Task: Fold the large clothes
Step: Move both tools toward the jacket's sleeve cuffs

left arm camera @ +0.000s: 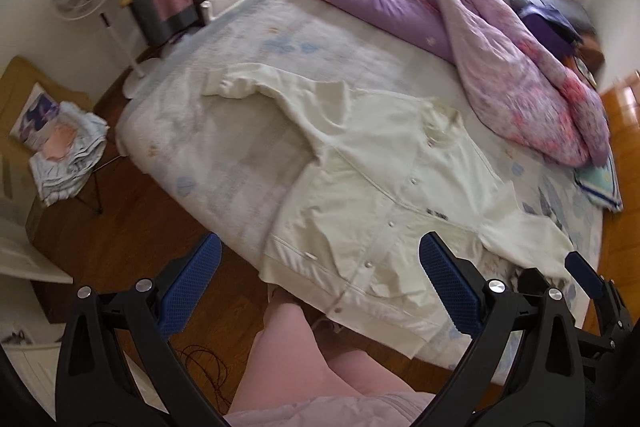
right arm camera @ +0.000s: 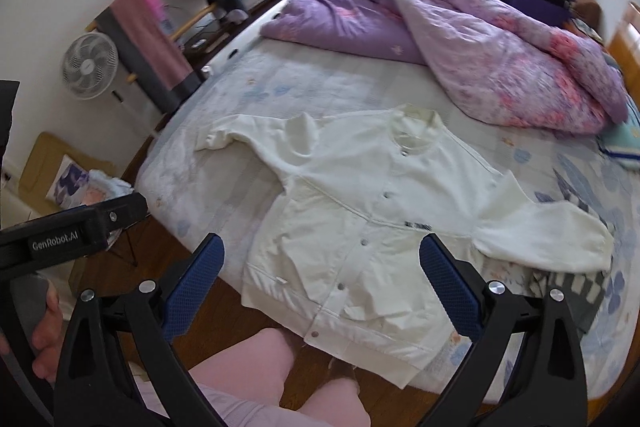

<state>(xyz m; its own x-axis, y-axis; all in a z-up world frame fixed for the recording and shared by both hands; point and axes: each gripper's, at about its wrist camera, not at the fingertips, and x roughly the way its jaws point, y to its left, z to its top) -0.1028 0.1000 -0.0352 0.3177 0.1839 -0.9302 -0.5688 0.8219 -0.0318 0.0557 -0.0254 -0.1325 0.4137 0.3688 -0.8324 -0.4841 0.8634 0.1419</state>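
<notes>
Both grippers, left and right, hang wide open w/ nothing held, above the white jacket, which lies flat, buttoned, sleeves out, at bed edge, probably spread ready for folding.

Bed with pale floral sheet. Cream jacket lies flat on it, front up, snaps shut, hem at the near edge between and just beyond the fingers, sleeves spread either side. Purple quilt bunched far beyond the fingers. Teal cloth far right. Checked cloth under right sleeve.
</notes>
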